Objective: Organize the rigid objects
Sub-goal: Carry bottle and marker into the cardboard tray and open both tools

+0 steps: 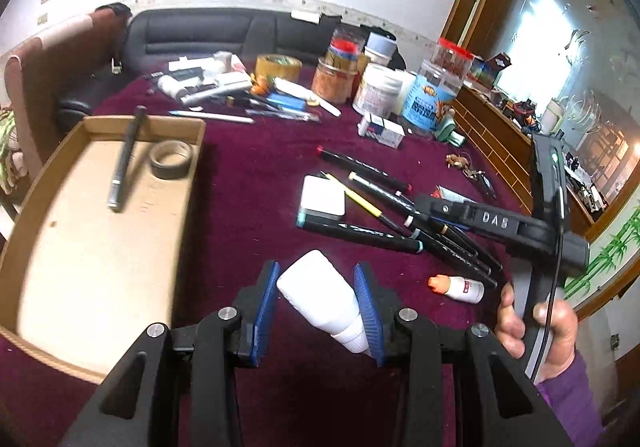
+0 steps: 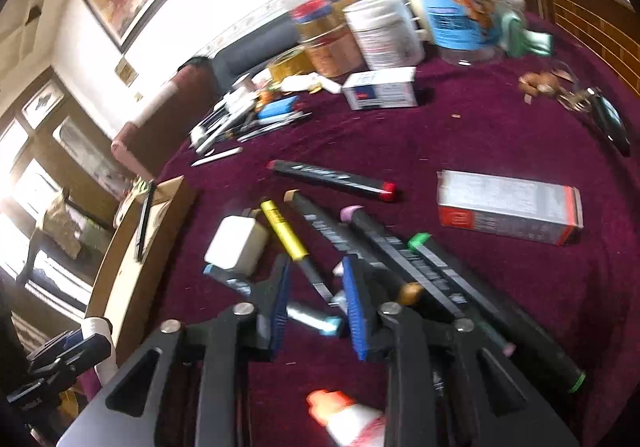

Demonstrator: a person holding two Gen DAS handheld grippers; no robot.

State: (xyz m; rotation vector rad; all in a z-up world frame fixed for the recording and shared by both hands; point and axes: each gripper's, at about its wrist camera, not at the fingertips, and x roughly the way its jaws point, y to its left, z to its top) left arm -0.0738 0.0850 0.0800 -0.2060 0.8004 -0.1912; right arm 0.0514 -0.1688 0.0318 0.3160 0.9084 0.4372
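Note:
My left gripper (image 1: 317,267) is shut on a white plastic bottle (image 1: 320,295), which lies tilted between the blue pads (image 1: 266,299) with its cap end low by the right pad. It hovers over the maroon cloth, just right of a cardboard tray (image 1: 52,247). The tray holds a dark pen (image 1: 126,163) and a roll of tape (image 1: 172,159). My right gripper (image 2: 316,263) stands open above a pile of black markers (image 2: 400,251); a teal-tipped marker (image 2: 316,321) lies on the cloth below the gap, untouched. In the left wrist view the right gripper (image 1: 432,207) reaches over those markers (image 1: 360,233).
A white block (image 2: 236,243), a yellow pen (image 2: 284,231), a red-ended marker (image 2: 332,175) and a grey-and-red box (image 2: 508,207) lie nearby. A small orange-capped bottle (image 1: 456,287) sits close by. Jars and tubs (image 1: 432,99) crowd the back; a hand (image 1: 536,323) holds the right gripper.

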